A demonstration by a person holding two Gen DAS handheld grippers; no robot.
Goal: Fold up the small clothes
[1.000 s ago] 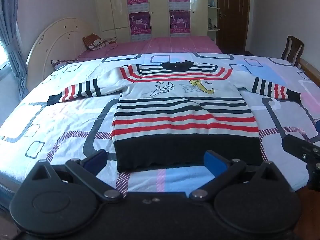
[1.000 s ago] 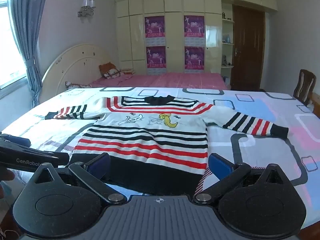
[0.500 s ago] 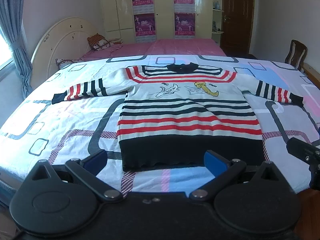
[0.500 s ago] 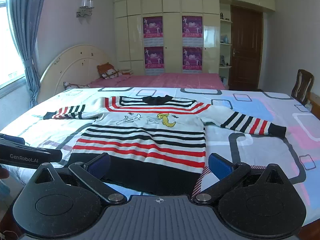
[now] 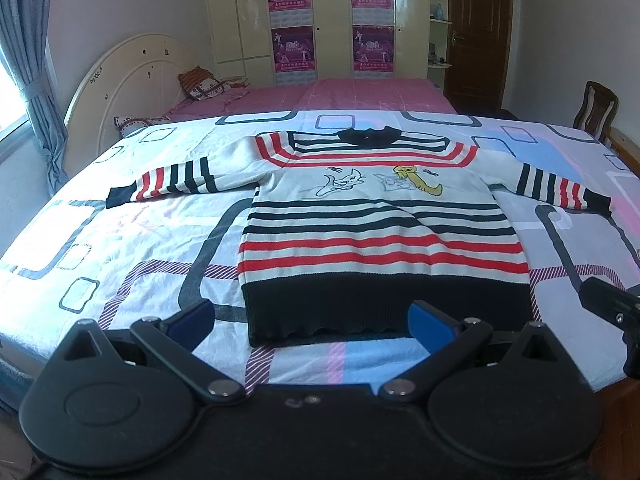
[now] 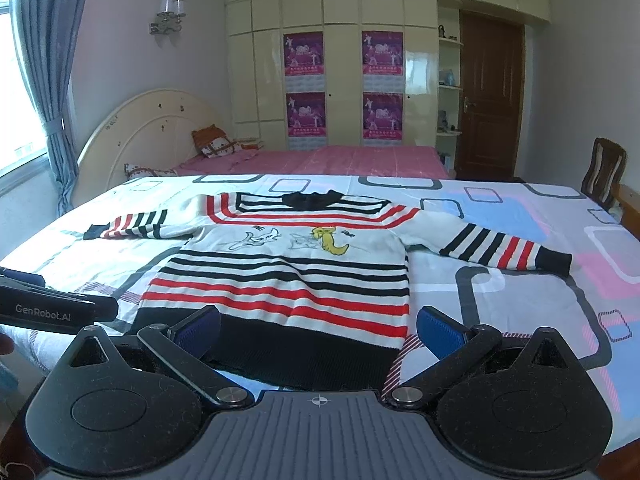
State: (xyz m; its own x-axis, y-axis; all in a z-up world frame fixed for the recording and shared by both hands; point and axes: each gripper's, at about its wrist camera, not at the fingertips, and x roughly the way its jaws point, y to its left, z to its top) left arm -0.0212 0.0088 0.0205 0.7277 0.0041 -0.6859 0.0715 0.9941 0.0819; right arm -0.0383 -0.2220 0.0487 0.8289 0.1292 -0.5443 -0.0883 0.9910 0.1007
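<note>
Left wrist view showed a small white knitted sweater with red and black stripes (image 5: 380, 236) lying flat, face up, on a bed covered by a white sheet printed with rounded rectangles (image 5: 100, 240), both sleeves spread outward. The left gripper (image 5: 312, 318) hovered just before the sweater's black hem, its blue-padded fingers (image 5: 424, 318) spread wide and holding nothing. From the right wrist view, the right gripper (image 6: 318, 330) was likewise wide open and empty near the hem's right corner.
</note>
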